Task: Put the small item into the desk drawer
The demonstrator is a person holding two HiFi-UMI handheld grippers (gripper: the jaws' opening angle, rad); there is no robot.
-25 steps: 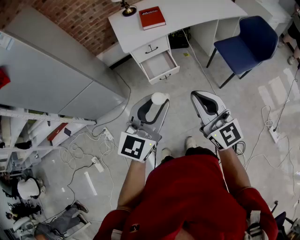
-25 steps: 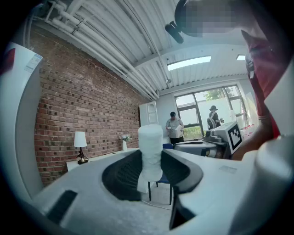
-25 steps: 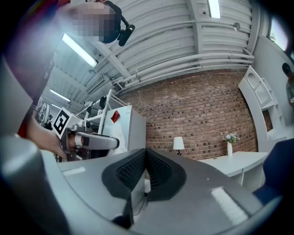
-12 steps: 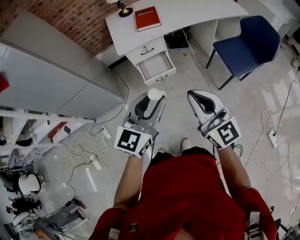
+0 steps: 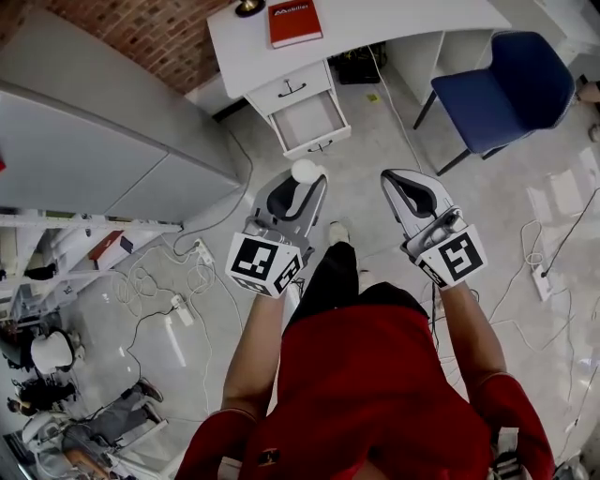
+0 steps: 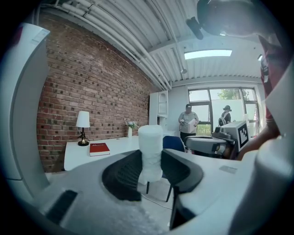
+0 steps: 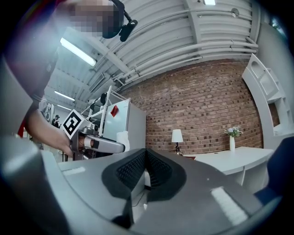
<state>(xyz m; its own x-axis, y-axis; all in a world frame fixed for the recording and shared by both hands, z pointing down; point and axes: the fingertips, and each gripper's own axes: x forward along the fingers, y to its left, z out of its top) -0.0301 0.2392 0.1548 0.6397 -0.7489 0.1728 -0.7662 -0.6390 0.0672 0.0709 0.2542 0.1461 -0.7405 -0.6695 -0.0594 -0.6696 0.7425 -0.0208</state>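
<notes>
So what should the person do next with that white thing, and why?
Probably carry it forward to the desk. The left gripper is clamped on the white item, but the open drawer sits well ahead of it, not underneath, so letting go now would likely drop the item short.

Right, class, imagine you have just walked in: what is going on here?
A person in red holds a gripper in each hand. The left gripper grips a small white item upright between its jaws. The right gripper is shut and empty. The white desk stands ahead with its lower drawer open; the item is not yet in it.
</notes>
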